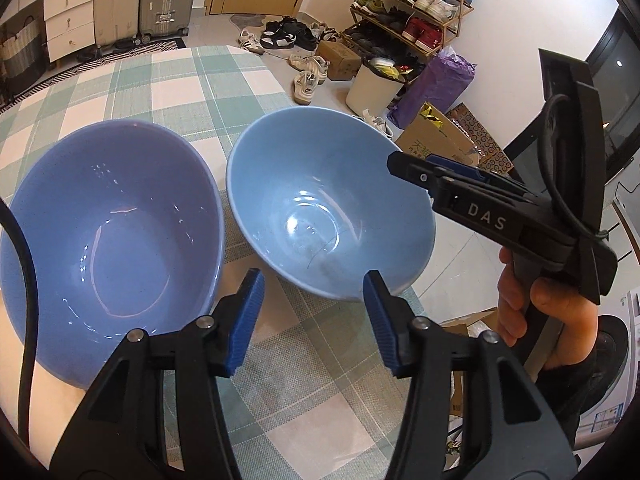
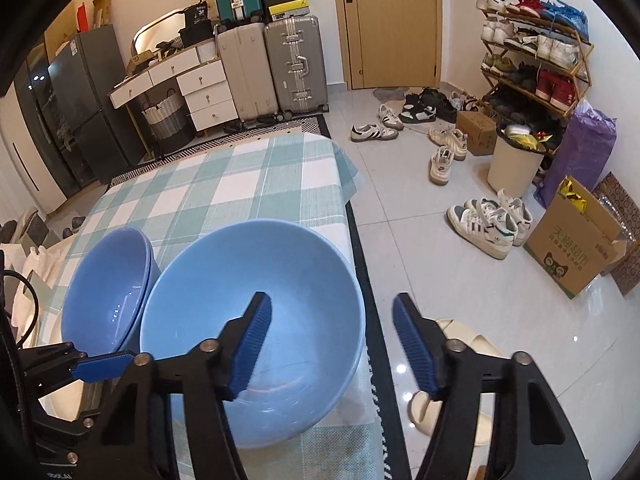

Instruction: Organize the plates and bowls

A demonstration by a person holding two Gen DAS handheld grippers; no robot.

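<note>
Clearly both tongs stand part open and hold nothing. Ahead of the left tongs (image 1: 314, 322) on the checked worktop (image 1: 192, 80) sit two glazed bowls: the darker bowl (image 1: 116, 232) left, the pale bowl (image 2: 252, 320) under the right tongs (image 2: 332, 344). Smooth, rigid, probably slippery and breakable; pinch the rim wall.

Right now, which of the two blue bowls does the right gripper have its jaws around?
The lighter sky-blue bowl, nearest the table's floor-side edge. The right gripper straddles its rim without pinching it; the darker, purplish bowl sits beside it, untouched.
</note>
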